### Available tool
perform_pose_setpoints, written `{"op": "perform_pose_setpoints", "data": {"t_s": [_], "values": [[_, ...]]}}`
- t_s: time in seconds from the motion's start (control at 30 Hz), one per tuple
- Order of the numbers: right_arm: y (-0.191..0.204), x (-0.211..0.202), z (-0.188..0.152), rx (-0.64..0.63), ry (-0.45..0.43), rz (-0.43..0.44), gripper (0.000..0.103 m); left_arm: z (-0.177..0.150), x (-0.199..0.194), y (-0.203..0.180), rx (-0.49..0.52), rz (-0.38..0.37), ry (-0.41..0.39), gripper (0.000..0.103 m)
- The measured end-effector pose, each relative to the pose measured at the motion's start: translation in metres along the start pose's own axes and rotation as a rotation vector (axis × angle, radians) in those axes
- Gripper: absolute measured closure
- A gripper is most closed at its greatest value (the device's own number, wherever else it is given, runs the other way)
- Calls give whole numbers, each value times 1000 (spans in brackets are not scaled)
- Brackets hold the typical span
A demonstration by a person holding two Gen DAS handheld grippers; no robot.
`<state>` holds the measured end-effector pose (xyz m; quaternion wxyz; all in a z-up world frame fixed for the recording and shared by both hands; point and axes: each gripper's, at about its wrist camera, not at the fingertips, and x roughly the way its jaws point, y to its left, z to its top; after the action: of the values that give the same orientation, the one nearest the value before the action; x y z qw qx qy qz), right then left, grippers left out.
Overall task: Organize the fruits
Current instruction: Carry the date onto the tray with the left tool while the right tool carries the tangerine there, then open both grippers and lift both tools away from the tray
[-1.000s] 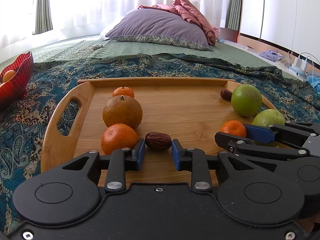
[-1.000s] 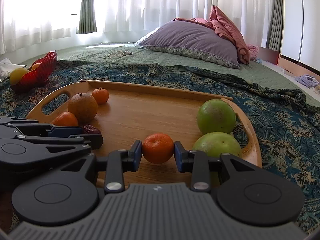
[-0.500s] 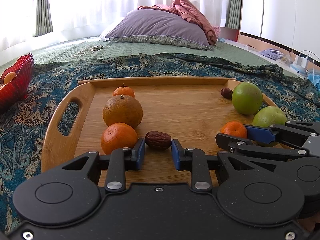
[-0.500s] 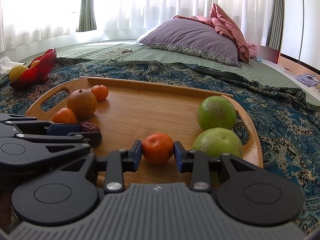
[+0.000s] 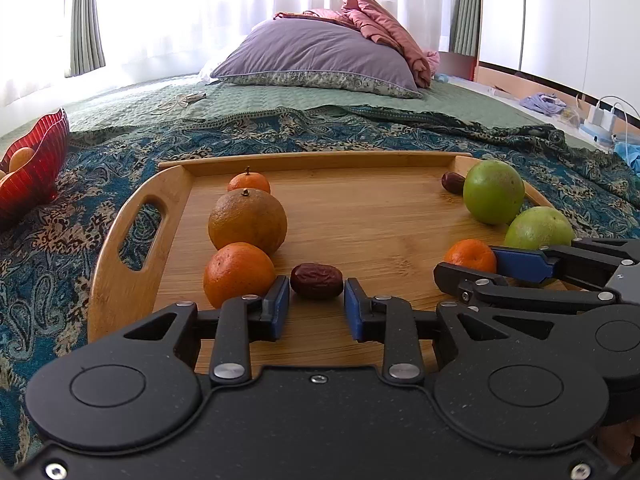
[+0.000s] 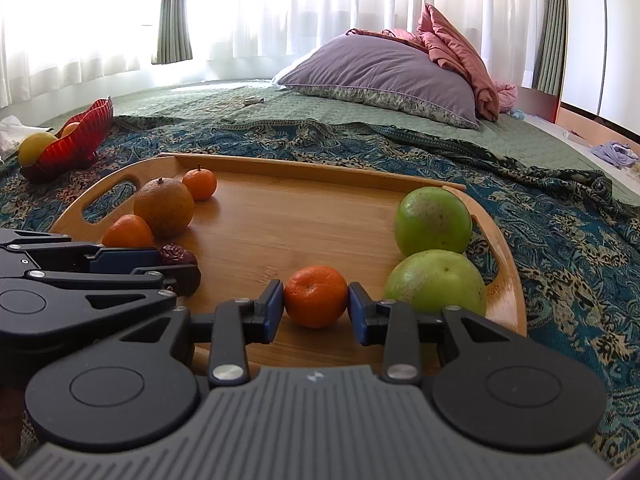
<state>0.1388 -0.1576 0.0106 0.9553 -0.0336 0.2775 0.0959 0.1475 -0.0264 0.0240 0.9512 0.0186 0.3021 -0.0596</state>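
While each hand-held gripper (image 5: 316, 306) (image 6: 316, 312) gapes, apparently gripping nothing, date (image 5: 316, 281) and mandarin (image 6: 315, 296) sit between pads.

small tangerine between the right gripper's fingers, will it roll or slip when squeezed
The small tangerine looks round and sits free on the flat wooden tray, so a nudge would likely roll it. Its dimpled peel should grip the right gripper pads fairly well, with slight give.

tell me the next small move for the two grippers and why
Probably close both. The left gripper brackets the date and the right gripper brackets the small orange, pads beside each fruit, both resting on the tray, so squeezing comes before lifting.
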Motion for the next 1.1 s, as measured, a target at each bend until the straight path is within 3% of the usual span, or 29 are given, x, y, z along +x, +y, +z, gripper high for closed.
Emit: {"op": "perform_pose_setpoints", "data": {"t_s": [0.57,1.1], "values": [[4,-7,-6,-19,-3,-14,44,-1,-9,6,-11,17,-1,60],[0,-40,-19,19,-64,-17,33,-9,-39,11,-22,0,-22,46]]}}
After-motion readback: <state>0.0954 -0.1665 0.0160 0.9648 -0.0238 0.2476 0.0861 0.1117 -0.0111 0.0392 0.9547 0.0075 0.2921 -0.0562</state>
